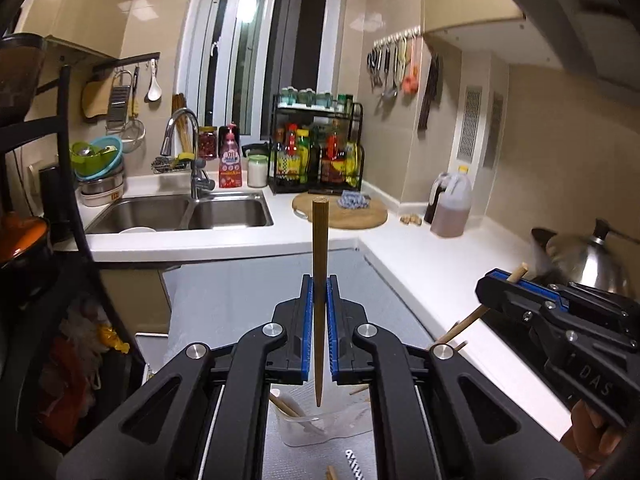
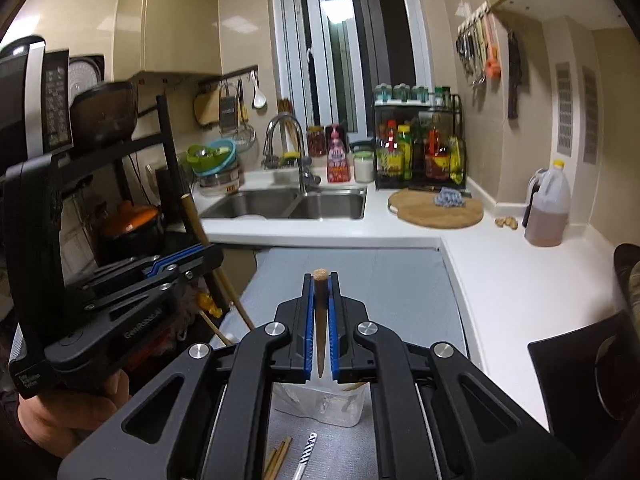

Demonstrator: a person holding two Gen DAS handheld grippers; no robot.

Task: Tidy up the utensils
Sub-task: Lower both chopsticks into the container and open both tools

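I had the left gripper pinching 1 bamboo chopstick between its blue fingers, the stick standing nearly upright with its blunt end well above the tips and its point hanging over the clear plastic container on the grey bench. The right gripper likewise pinched 1 darker chopstick upright between its fingers, blunt end just past the tips. More chopsticks lay on the bench beside the container.
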